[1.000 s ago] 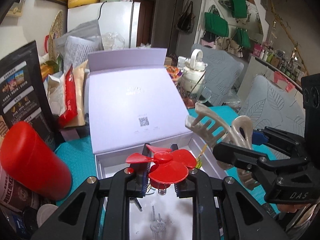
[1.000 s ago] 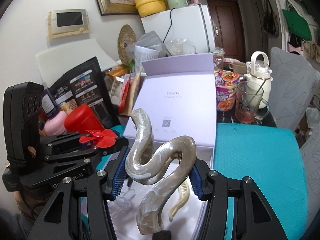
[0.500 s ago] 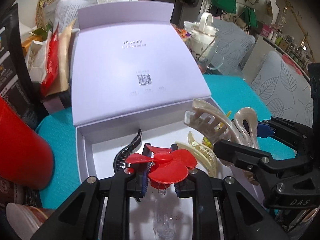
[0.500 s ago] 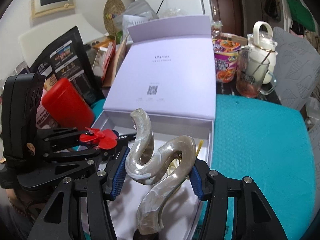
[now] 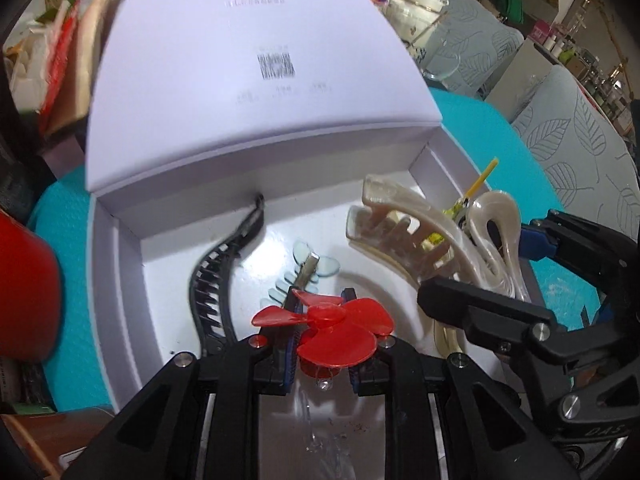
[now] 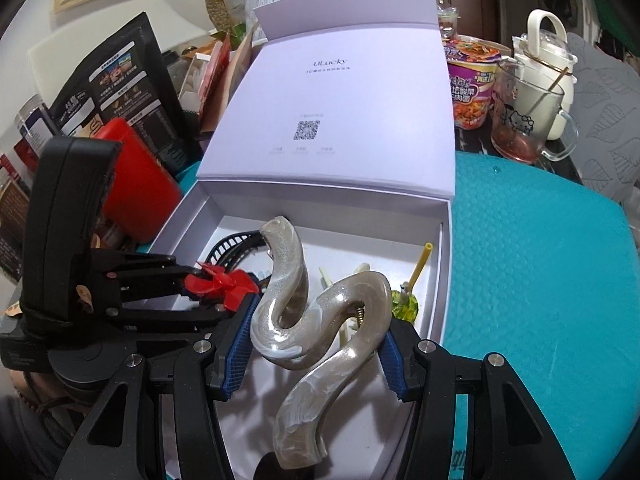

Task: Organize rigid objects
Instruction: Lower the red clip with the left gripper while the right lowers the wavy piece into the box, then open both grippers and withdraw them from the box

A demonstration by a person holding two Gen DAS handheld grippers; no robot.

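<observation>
1. Step in hand: both grippers hang over the open white box (image 6: 436, 264), each carrying an item for drop-in. No release yet.
2. Left gripper (image 5: 320, 344): fingers pressed nearly together, pinching the red propeller clip (image 5: 332, 328) by its clear stem, over the near middle of the box.
3. Right gripper (image 6: 316, 344): fingers part-spread, pinching the pearl claw clip (image 6: 316, 328) across its width, over the near right of the box.
4. Next move, my guess: lower a bit more, spread the fingers, let each clip fall on bare box floor, not on top of clips already inside. Then lift clear.
5. Count in hand: one red clip, one pearl claw clip.
6. Count in box, as far as visible: one black banana clip (image 5: 216, 276) at left, one pale blue clip (image 5: 308, 268) in the middle, one yellow-green pick (image 6: 412, 284) at right, at least one cream clip, partly hidden. More may be covered.
7. One box, lid (image 6: 336, 112) propped open at the far side, on the teal desk (image 6: 540, 264).
</observation>
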